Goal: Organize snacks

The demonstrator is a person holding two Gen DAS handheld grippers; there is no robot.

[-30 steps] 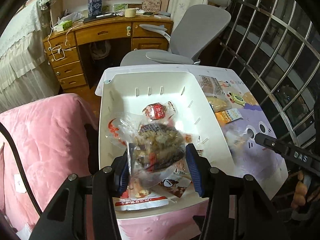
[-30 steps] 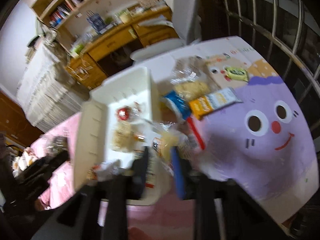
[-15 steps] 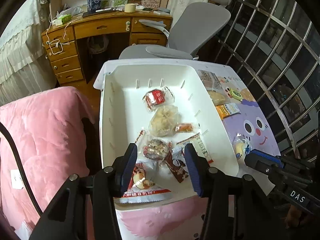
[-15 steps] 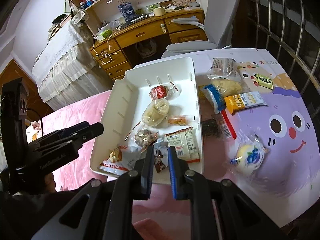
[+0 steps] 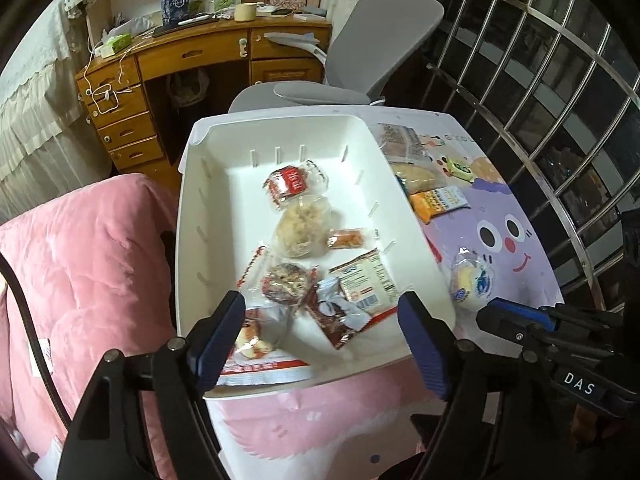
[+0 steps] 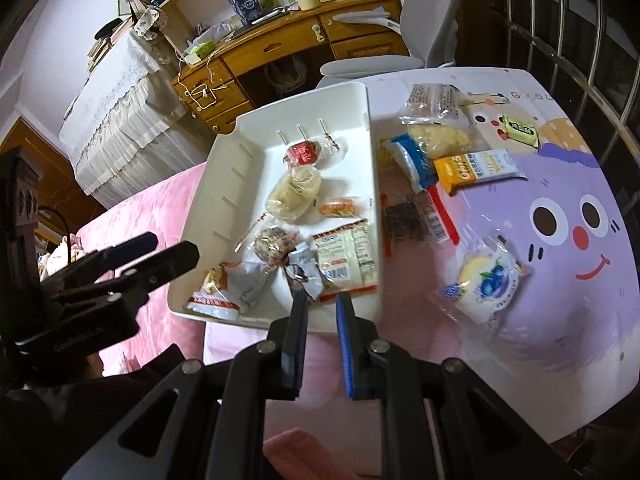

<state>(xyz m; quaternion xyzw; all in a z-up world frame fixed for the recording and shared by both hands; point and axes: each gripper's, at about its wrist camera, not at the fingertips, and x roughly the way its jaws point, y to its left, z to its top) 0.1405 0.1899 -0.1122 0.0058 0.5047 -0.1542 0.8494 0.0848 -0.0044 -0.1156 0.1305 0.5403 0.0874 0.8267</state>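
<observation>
- The left claw hangs wide open and empty over the near end of the tray. The right claw is nearly closed with only a narrow gap, grips nothing, and sits just off the tray's near rim.
- The next step looks like fetching a loose snack. The blueberry cake packet, right of the tray on the bench, seems the nearest. I would open the right claw first, pinch the crinkly wrapper at an edge, and lift gently so the cake is not crushed.
- The tray already holds about seven packets, from near to far: a bun packet, a brown wrapper, a white sachet, a dark round cookie, a small orange sweet, a pale round cake and a red-labelled packet.
- Further right of the tray lie a dark flat packet, an orange bar, a blue-ended packet and a small green sachet.
</observation>
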